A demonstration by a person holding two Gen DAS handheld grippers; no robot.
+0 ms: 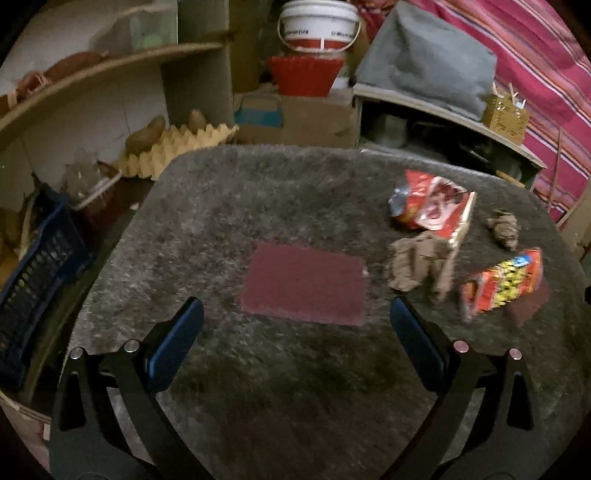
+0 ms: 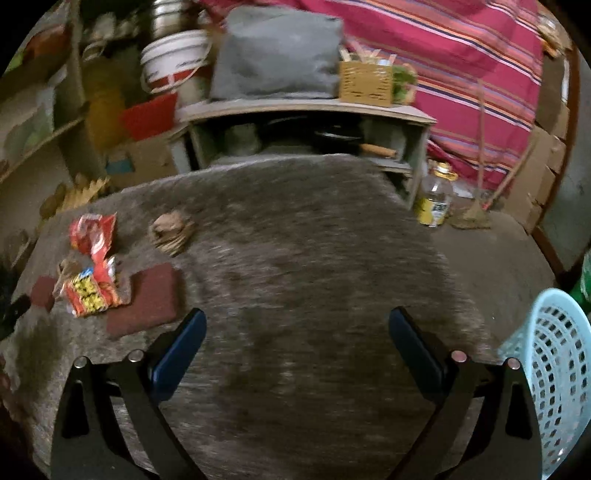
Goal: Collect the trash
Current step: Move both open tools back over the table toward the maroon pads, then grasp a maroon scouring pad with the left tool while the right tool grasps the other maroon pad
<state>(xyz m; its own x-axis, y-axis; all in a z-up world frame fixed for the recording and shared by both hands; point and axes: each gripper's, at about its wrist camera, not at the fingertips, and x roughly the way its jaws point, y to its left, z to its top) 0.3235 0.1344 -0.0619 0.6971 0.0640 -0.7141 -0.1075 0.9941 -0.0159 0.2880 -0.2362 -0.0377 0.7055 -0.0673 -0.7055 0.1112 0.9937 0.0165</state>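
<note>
Grey rug (image 2: 295, 240); only the right view shows the blue basket (image 2: 554, 369).

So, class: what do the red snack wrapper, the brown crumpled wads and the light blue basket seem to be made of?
Red snack wrapper: probably glossy foil-plastic film; it shines and creases.
Brown crumpled wads: apparently matte paper, wrinkled and dull.
Light blue basket: likely moulded plastic, with even perforations.

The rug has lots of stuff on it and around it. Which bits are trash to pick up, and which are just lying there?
Trash job:
red wrapper
yellow-and-red packet
crumpled brown paper
small brown paper ball
light blue basket, probably for the trash

Just lying about:
dark red mat
egg tray
white bucket
grey bag
jar
</note>
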